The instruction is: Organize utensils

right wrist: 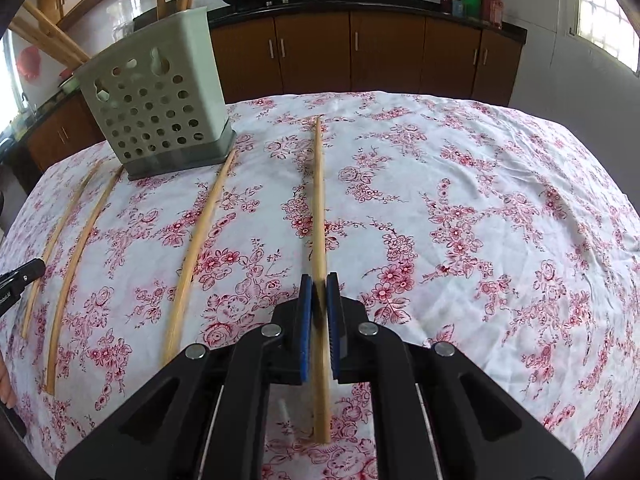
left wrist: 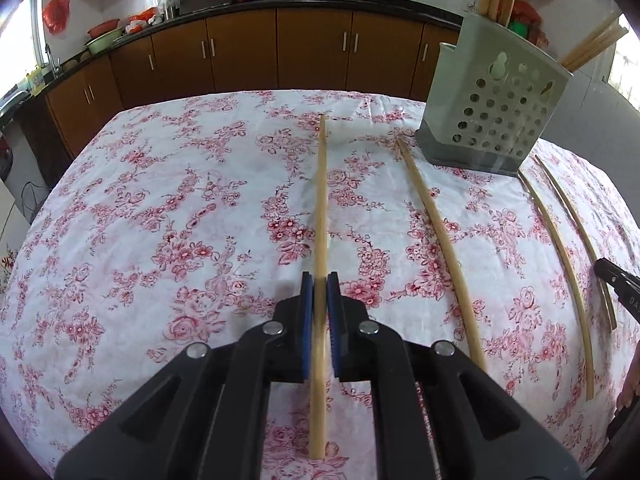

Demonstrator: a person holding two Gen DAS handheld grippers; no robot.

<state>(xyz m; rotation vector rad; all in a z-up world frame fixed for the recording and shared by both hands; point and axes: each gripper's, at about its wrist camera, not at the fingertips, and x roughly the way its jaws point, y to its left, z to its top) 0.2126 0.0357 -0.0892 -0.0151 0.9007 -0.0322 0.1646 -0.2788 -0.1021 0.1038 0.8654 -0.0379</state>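
Left tool [left wrist: 320, 284] and right tool [right wrist: 319, 284] both clamped, level

Left view: held chopstick [left wrist: 320, 216] blurred near pads. Tops of chopsticks in holder [left wrist: 492, 92] cut off at 1 o'clock. Right gripper [left wrist: 614, 284] mostly cut off at 3 o'clock.

Right view: left gripper [right wrist: 18, 280] cut off at 9 o'clock; jaws hidden.
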